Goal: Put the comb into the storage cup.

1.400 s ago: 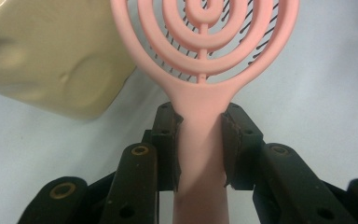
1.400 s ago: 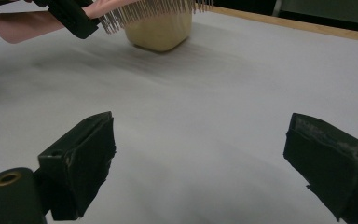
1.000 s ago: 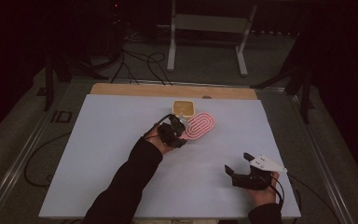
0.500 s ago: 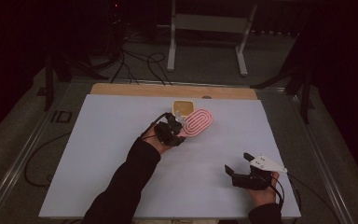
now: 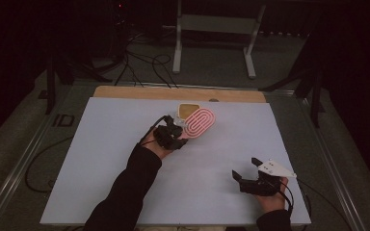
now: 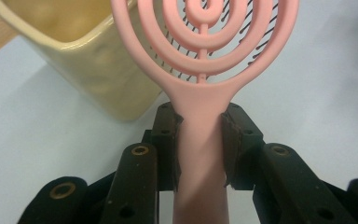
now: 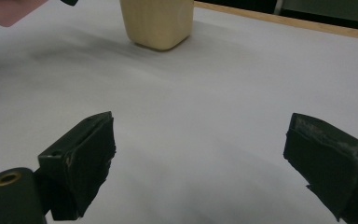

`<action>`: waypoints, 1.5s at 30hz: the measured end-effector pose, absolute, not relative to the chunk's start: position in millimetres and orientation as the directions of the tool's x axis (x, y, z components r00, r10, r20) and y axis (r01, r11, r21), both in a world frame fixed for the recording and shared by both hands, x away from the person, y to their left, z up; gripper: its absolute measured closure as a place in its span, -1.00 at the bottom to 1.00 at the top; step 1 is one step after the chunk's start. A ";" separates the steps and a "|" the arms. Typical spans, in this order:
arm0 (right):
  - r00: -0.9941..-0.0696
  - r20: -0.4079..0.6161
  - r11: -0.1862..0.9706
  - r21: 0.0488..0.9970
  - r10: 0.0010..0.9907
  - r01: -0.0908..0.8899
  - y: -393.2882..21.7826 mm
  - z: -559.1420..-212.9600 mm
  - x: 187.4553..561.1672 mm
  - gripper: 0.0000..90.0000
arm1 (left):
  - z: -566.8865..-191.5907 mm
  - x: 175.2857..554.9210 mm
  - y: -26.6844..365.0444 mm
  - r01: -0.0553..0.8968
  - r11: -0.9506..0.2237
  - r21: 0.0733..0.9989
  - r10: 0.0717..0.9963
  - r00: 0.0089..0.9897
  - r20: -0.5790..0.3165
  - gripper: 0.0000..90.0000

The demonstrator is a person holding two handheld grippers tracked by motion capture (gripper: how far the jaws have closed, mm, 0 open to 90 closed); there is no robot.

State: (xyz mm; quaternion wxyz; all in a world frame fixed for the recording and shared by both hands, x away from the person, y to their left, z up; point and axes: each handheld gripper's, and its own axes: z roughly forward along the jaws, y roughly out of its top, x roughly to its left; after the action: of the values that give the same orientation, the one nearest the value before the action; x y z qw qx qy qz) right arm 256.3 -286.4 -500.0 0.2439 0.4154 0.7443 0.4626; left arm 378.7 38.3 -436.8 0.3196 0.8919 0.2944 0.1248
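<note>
The pink brush (image 6: 200, 93) is clamped by its handle between the two pads of the left tool (image 6: 200, 144); the pads (image 6: 168, 140) are seen pressed against both sides of the handle in the left gripper view. The oval, ringed head of the brush extends beyond the jaws, away from the hand, and dark bristles are visible through its slots.

Landmark: cream cup (image 5: 189, 111). In the high view the brush head (image 5: 200, 122) is found just beside the cup, on its near right side; whether the two touch cannot be told. The left tool (image 5: 173, 137) is placed near the cup, on the person's side of it. In the left gripper view the cup (image 6: 84, 60) appears directly to the left of the brush head.

The right tool (image 5: 244, 173) is held well apart from the cup, toward the near right corner of the white counter (image 5: 101, 159). Its jaws are spread wide, with nothing but bare counter between them; its pads (image 7: 88, 158) are seen apart in the right gripper view, with the cup (image 7: 157, 21) far ahead.
</note>
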 end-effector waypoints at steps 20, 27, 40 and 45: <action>-0.537 0.022 0.230 0.888 0.843 0.398 -285.8 -500.4 256.3 -0.81 | -433.1 373.1 59.7 0.440 -0.555 0.706 0.650 0.759 0.038 0.56; -0.540 0.024 0.230 0.888 0.842 0.398 -285.3 -500.6 256.3 -0.81 | -434.3 369.2 69.5 0.438 -0.541 0.718 0.661 0.749 0.041 0.56; -0.542 0.025 0.232 0.887 0.840 0.399 -283.2 -501.2 256.2 -0.81 | -436.6 359.5 93.6 0.415 -0.501 0.759 0.677 0.734 0.045 0.56; -0.543 0.022 0.236 0.885 0.840 0.402 -282.4 -501.5 256.4 -0.81 | -439.0 355.6 101.5 0.413 -0.487 0.770 0.687 0.726 0.045 0.56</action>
State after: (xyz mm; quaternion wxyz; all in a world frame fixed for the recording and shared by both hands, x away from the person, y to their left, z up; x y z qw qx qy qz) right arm 256.4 -282.4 -501.5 0.2387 0.4143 0.7491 0.4585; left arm 355.6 101.5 -439.0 0.3880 0.8439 0.3259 0.1762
